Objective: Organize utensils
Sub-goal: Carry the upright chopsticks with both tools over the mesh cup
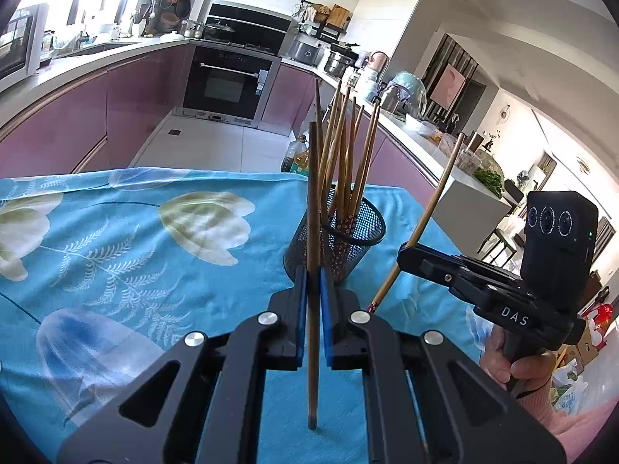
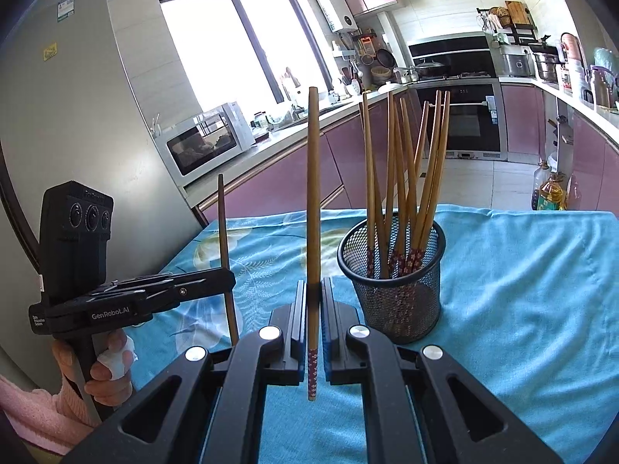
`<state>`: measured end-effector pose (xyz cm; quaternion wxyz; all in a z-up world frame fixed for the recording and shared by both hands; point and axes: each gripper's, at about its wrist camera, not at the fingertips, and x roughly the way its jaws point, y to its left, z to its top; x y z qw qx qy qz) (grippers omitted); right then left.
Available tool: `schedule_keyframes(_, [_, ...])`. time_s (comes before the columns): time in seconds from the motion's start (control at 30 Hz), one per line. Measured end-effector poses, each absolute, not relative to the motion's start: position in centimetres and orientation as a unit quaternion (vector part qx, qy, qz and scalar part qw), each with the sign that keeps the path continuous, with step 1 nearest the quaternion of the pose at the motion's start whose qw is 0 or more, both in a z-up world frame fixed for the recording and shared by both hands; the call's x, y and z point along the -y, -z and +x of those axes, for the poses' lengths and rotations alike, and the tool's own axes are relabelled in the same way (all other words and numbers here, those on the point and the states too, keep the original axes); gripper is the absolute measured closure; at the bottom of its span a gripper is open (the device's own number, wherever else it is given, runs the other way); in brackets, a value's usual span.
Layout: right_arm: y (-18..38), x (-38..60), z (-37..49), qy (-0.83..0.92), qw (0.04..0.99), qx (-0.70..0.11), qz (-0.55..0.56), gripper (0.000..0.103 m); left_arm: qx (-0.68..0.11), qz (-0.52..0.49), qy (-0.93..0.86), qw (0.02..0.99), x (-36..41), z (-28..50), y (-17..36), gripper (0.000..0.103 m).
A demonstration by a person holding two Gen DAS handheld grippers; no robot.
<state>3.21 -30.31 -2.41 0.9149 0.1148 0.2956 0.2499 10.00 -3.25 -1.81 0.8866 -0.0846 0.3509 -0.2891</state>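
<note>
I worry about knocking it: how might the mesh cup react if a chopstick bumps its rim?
The mesh cup looks light, and tall chopsticks lean outward above its rim, so it may tip. The tablecloth could let it slide.

My right gripper (image 2: 313, 290) is closed on a bamboo chopstick (image 2: 312, 208), which stands upright between my blue pads (image 2: 328, 309), its flower-patterned end hanging below them and its plain end pointing up. Just right of it, a black mesh cup (image 2: 394, 294) stands on the blue floral tablecloth (image 2: 522, 290), near the middle of the tabletop, holding a bunch of matching chopsticks (image 2: 402, 178) that lean apart, patterned ends down. Over at the tabletop's left edge my left gripper (image 2: 226, 282), seen side-on, pinches a darker chopstick (image 2: 224, 239), also upright. My left hand (image 2: 110, 371), one finger wrapped in white, holds its handle.
</note>
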Motion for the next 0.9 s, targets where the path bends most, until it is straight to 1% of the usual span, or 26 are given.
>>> schedule_keyframes(0.9, [0.6,31.5,3.4,-0.235,0.926,-0.275,0.112,0.097,-0.335,-0.077,0.298,0.891,4.4,10.5,0.1,0.096])
